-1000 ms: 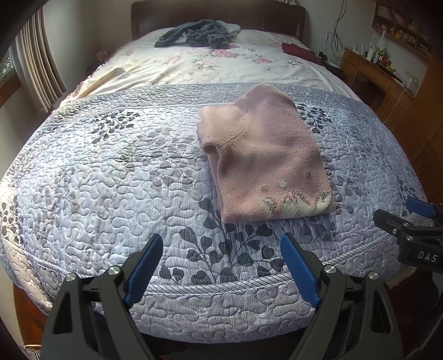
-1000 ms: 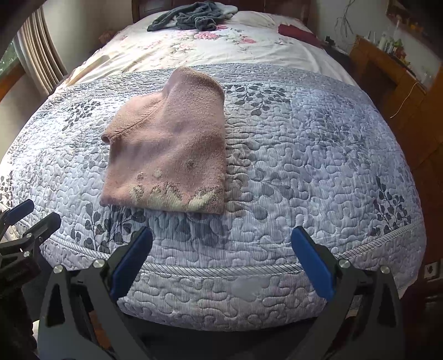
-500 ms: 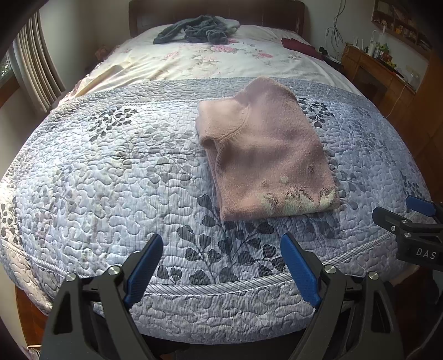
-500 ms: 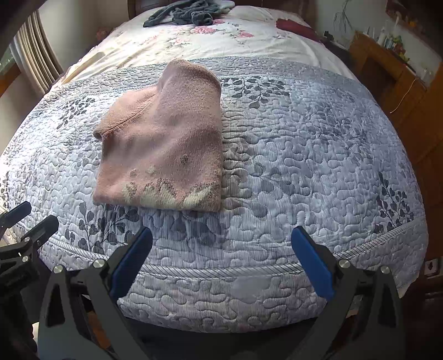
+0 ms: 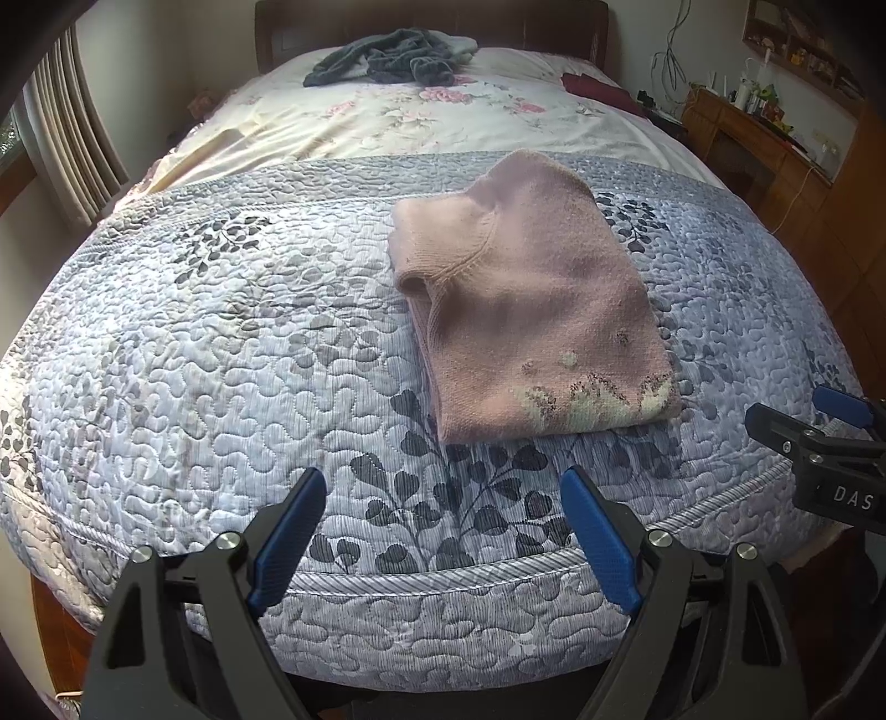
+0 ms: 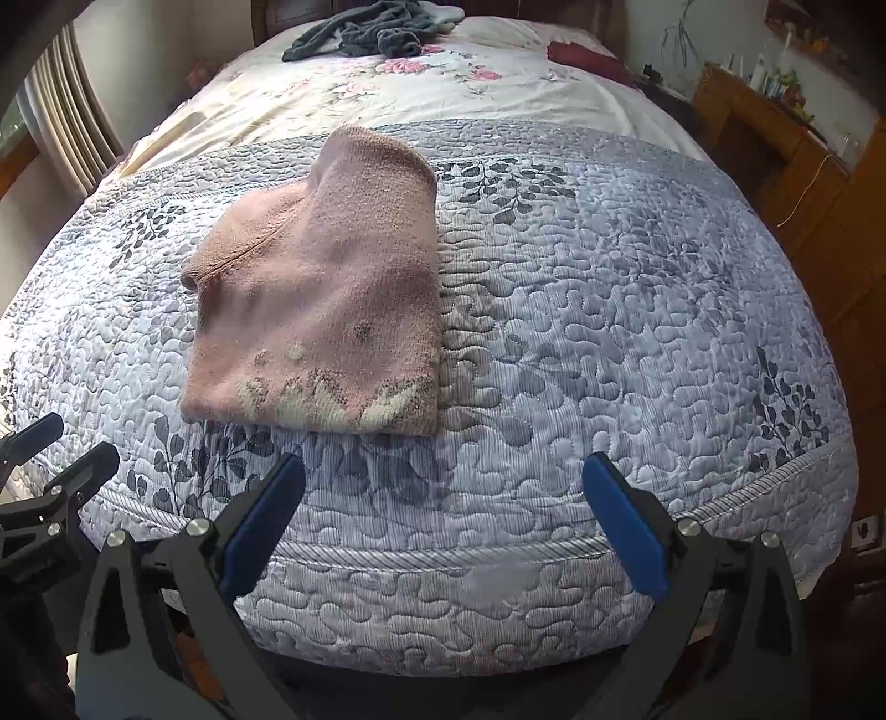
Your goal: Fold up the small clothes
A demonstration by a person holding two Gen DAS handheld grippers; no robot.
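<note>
A folded pink knit sweater [image 5: 531,299] [image 6: 326,310] with a pale pattern along its near hem lies flat on the grey-blue quilt [image 5: 221,354] [image 6: 637,332]. My left gripper [image 5: 443,531] hangs open at the foot of the bed, short of the sweater's near hem and slightly left of it. My right gripper [image 6: 443,520] is open too, nothing between its blue pads, off the sweater's right near corner. Each gripper shows at the edge of the other's view: the right gripper [image 5: 819,437] and the left gripper [image 6: 50,471].
A dark grey heap of clothes [image 5: 387,58] [image 6: 365,30] lies by the headboard on the floral sheet, with a dark red item [image 5: 595,88] at the right. A wooden desk [image 5: 753,133] stands right of the bed, curtains [image 5: 72,144] on the left.
Both grippers have drawn a little closer to the bed and risen slightly, so the sweater sits lower and larger in both views. Both stay open; the sweater has not moved.
</note>
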